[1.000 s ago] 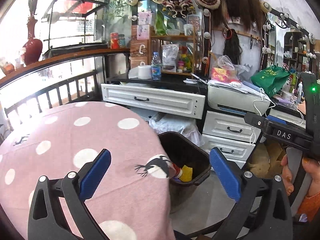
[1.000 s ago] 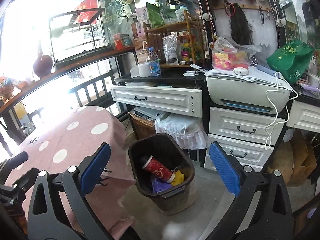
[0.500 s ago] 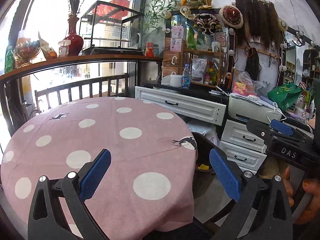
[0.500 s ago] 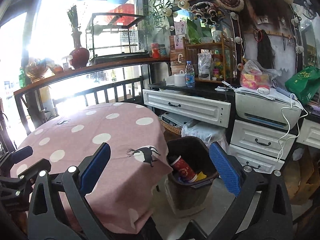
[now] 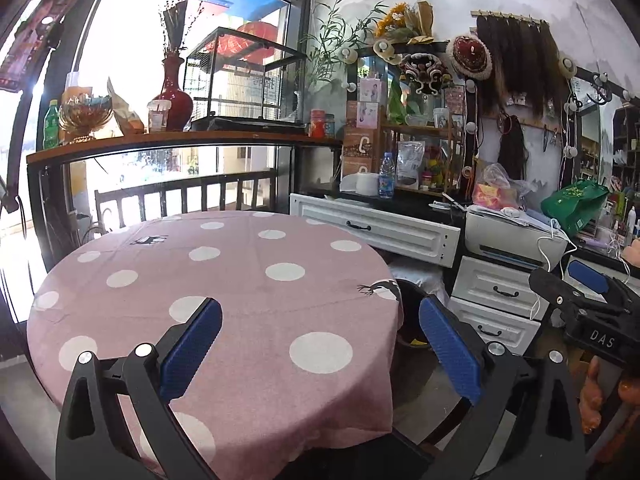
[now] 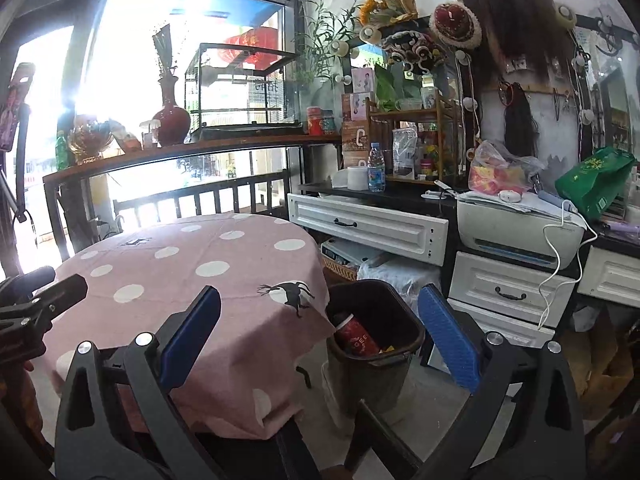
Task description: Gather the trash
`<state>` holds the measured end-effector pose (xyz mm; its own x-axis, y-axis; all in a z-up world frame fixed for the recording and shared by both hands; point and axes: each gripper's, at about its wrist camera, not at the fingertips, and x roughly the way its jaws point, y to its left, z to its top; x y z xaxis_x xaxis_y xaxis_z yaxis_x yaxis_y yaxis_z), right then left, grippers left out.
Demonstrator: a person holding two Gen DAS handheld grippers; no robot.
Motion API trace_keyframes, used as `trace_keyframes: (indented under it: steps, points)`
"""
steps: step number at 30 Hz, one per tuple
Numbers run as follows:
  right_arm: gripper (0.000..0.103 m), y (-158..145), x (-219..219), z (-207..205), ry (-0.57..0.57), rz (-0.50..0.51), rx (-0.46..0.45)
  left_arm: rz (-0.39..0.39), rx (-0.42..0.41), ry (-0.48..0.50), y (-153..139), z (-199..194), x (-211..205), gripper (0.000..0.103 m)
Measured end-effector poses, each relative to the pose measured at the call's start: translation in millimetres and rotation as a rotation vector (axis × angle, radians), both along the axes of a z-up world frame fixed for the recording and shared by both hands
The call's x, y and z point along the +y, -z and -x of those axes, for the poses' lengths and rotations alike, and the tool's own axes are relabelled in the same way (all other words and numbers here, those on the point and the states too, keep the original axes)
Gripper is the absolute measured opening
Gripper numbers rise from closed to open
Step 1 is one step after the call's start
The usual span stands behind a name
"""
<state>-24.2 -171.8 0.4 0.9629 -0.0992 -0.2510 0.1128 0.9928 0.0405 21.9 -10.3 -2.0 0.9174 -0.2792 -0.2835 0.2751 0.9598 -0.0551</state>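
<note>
From the left wrist we see our left gripper (image 5: 320,344) spread wide and empty over the bare polka-dot tablecloth (image 5: 224,280), whose edge half hides the trash bin (image 5: 408,320), while the right wrist shows our right gripper (image 6: 320,340), equally wide and empty, above the bin (image 6: 374,344) beside the table, holding a red cup (image 6: 356,336).

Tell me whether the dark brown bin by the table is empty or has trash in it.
Not empty. The dark brown plastic bin holds a red paper cup leaning against its inner wall, with a yellow scrap beside it.

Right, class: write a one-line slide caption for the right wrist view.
Open right gripper faces a dark trash bin holding a red cup, beside the pink polka-dot table.
</note>
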Motion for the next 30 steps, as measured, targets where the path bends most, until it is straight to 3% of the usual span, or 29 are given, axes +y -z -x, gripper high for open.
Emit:
trace_keyframes:
  steps: [6, 30]
  points:
    - [0.097, -6.4, 8.3, 12.0, -0.031, 0.015, -0.052, -0.002, -0.023, -0.014, -0.1, 6.5, 2.4, 0.097]
    - [0.097, -2.3, 15.0, 12.3, -0.03, 0.037, -0.044, 0.025, -0.018, -0.026, 0.4, 8.3, 7.9, 0.097]
